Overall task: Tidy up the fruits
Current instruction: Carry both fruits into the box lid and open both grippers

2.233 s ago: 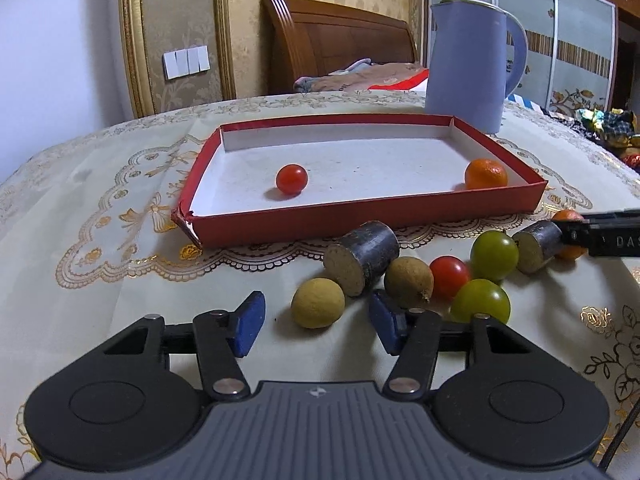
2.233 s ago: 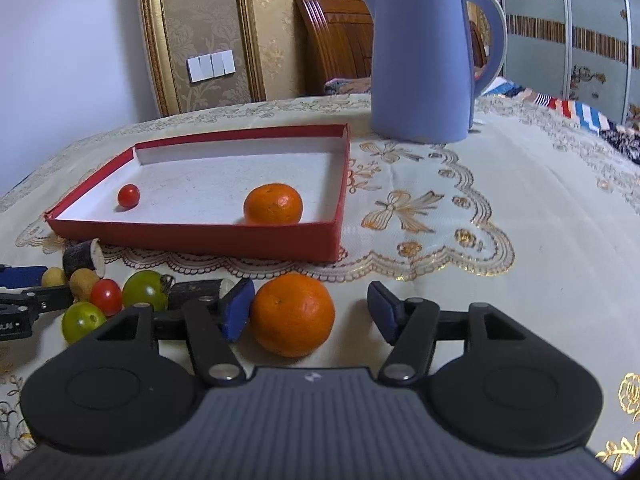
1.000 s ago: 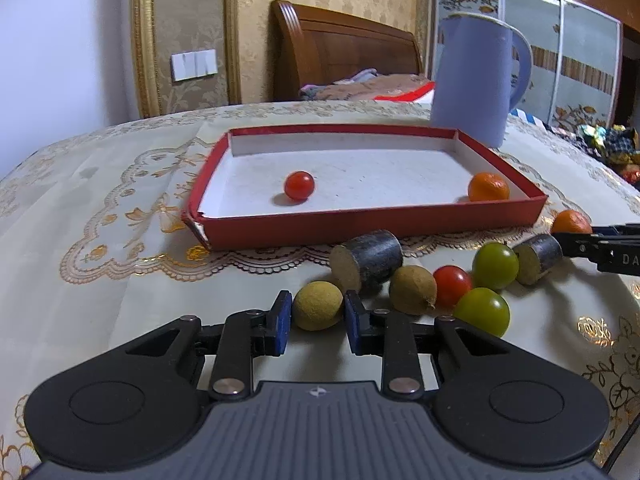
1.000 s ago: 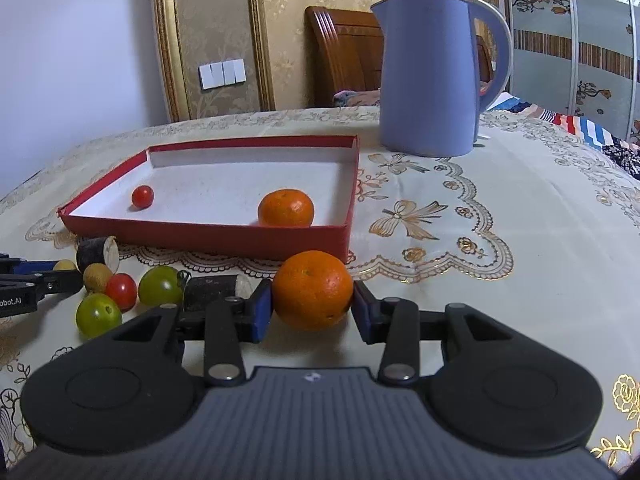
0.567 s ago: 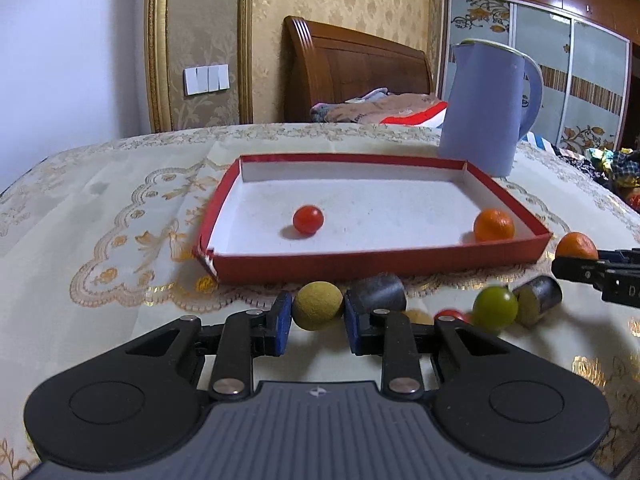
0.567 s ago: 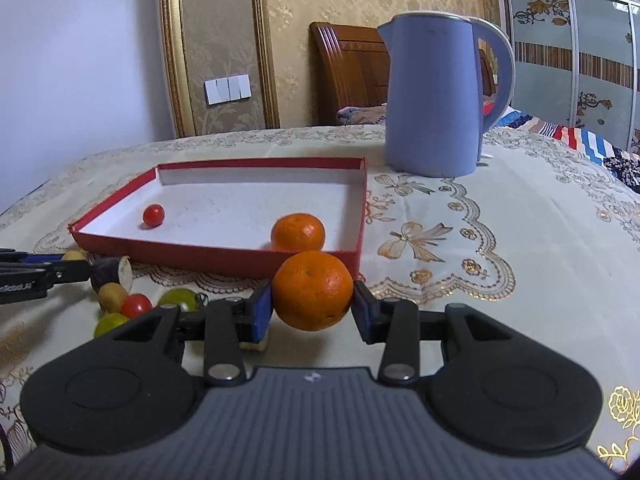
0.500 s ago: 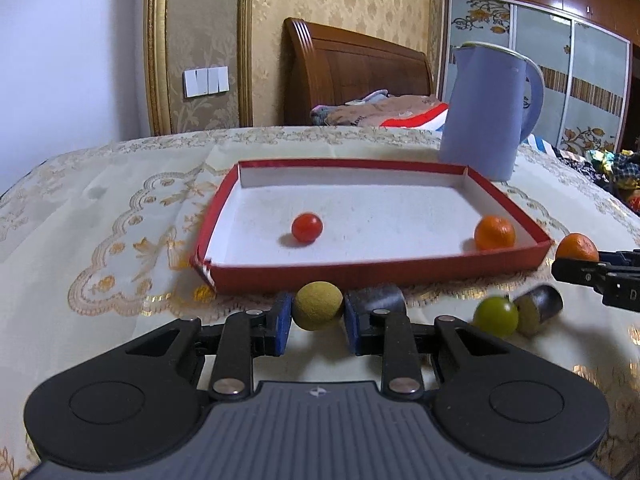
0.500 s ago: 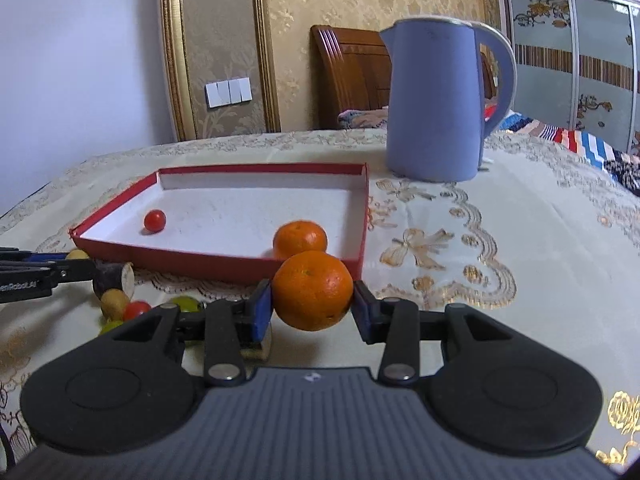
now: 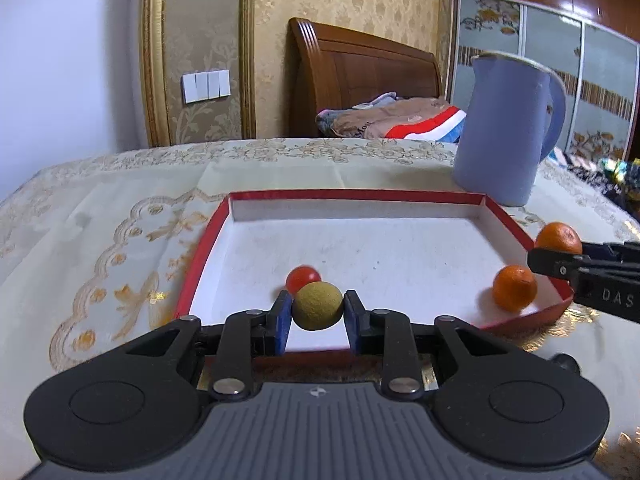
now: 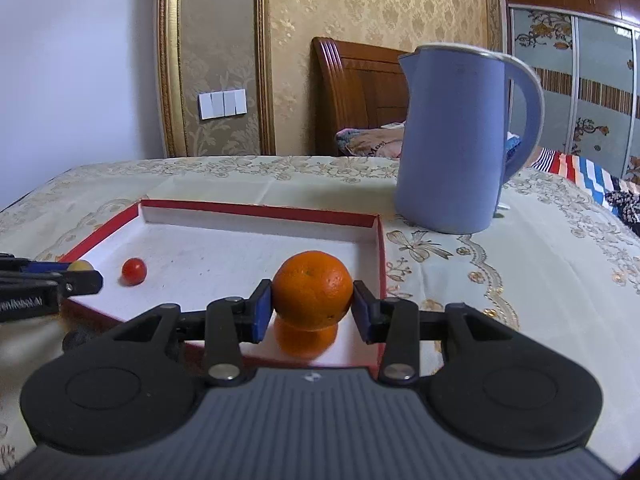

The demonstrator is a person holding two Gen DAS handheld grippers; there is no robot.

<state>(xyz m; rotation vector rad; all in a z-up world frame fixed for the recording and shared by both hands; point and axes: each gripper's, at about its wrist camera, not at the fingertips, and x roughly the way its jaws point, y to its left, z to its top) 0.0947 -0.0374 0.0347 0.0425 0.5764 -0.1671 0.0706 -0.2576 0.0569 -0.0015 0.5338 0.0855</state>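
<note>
My left gripper is shut on a small yellow-brown round fruit and holds it above the near edge of the red-rimmed white tray. A red cherry tomato and an orange lie in the tray. My right gripper is shut on a second orange above the tray's right near part, right over the lying orange. The held orange also shows in the left wrist view. The tomato shows in the right wrist view.
A tall blue kettle stands on the patterned tablecloth behind the tray's right corner; it also shows in the left wrist view. A wooden headboard and bedding lie beyond the table. The other fruits in front of the tray are hidden below the grippers.
Both grippers closed on their fruits, lifted them off the cloth and moved forward over the tray. The loose fruits in front of the tray dropped out of view.
</note>
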